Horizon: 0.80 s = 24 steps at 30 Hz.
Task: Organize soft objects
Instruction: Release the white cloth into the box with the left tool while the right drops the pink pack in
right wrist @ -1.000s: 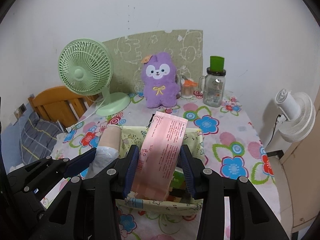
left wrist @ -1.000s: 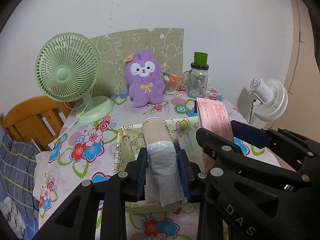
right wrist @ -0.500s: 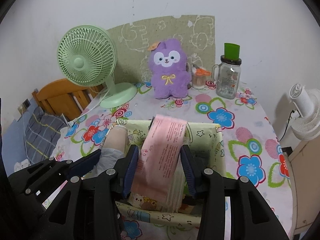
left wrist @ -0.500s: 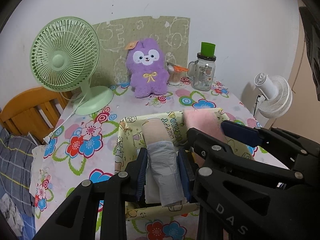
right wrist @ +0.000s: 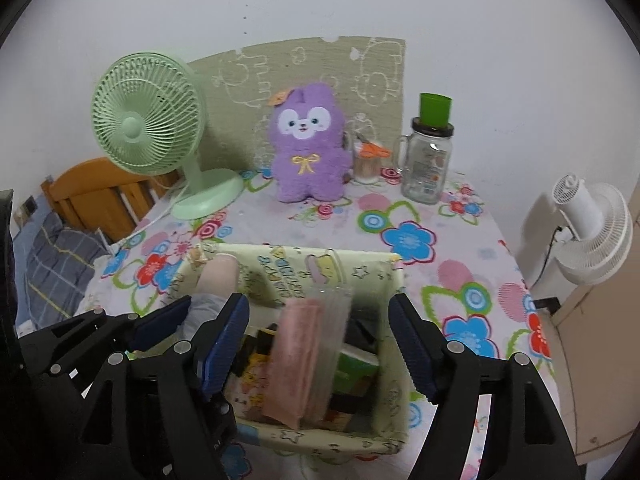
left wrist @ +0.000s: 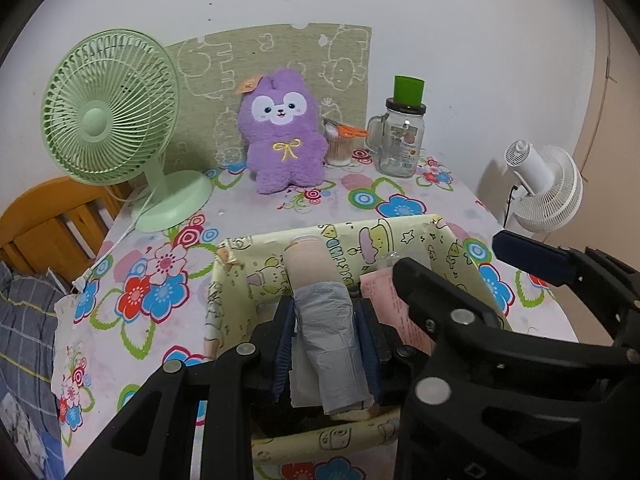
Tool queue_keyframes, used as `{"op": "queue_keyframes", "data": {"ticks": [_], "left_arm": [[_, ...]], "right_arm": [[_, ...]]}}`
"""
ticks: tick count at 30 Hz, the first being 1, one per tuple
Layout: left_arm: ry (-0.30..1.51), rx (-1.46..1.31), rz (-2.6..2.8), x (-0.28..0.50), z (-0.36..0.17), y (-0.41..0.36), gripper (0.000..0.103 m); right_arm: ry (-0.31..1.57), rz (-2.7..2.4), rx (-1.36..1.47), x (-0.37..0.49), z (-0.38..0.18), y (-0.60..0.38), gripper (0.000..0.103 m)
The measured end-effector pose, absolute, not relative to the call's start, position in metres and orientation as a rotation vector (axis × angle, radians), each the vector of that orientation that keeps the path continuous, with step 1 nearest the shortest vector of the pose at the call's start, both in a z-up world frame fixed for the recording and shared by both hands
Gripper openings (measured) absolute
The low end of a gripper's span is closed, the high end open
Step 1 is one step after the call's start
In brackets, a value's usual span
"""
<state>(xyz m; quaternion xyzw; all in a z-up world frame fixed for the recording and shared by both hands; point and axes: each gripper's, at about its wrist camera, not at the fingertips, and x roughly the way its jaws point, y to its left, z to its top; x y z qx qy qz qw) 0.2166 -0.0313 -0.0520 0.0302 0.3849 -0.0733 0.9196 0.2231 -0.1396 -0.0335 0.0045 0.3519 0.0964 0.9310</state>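
From the left wrist view, the left claw (left wrist: pixel 325 344) is clamped on a soft grey-and-beige roll (left wrist: pixel 324 320), blue pads pressing both its sides, and the roll pokes forward over the yellow cartoon-print storage box (left wrist: pixel 404 236) sitting on the flower-patterned desk (left wrist: pixel 248 216). The right claw (left wrist: pixel 452 276) crowds in from the right, with a bit of the pink packet (left wrist: pixel 384 292) showing just beside the roll, down inside the box. Further back there's a purple plush (left wrist: pixel 282 132), a green fan (left wrist: pixel 108 108) and a glass jar with a green lid (left wrist: pixel 402 136). From the right wrist view, the right claw (right wrist: pixel 320 336) is opening, its jaws well apart and clear of the pink packet (right wrist: pixel 304 356), which sits blurry between them, tilted inside the storage box (right wrist: pixel 394 292) among other stuff. The left claw (right wrist: pixel 188 316) shows at left, gripping the roll (right wrist: pixel 218 280) at the box's left edge. A white fan (right wrist: pixel 592 224) stands off the desk to the right.
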Motion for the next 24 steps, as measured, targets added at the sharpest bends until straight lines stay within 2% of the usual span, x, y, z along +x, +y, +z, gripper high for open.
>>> {"op": "queue_keyframes", "data": {"ticks": [5,7,10,12,15,18,24], "left_arm": [[0.8,0.067,-0.143,0.224,-0.059,-0.036,0.032],[0.809,0.066,-0.139,0.227,-0.062,-0.036,0.036],[0.827,0.041,-0.158,0.231,-0.065,-0.035,0.047],[0.831,0.047,-0.146,0.231,-0.066,-0.034,0.065],[0.808,0.068,-0.133,0.227,-0.064,-0.036,0.074],[0.814,0.084,-0.135,0.226,-0.063,-0.039,0.082],[0.811,0.096,-0.121,0.221,-0.059,-0.038,0.084]], "right_arm": [[0.727,0.162,0.009,0.224,-0.036,-0.15,0.076],[0.735,0.15,0.01,0.225,-0.037,-0.152,0.076],[0.745,0.142,0.015,0.226,-0.04,-0.155,0.076],[0.746,0.137,0.018,0.226,-0.041,-0.156,0.076],[0.754,0.136,0.024,0.227,-0.042,-0.156,0.075],[0.755,0.136,0.022,0.226,-0.043,-0.156,0.075],[0.756,0.143,0.025,0.224,-0.042,-0.155,0.075]]}}
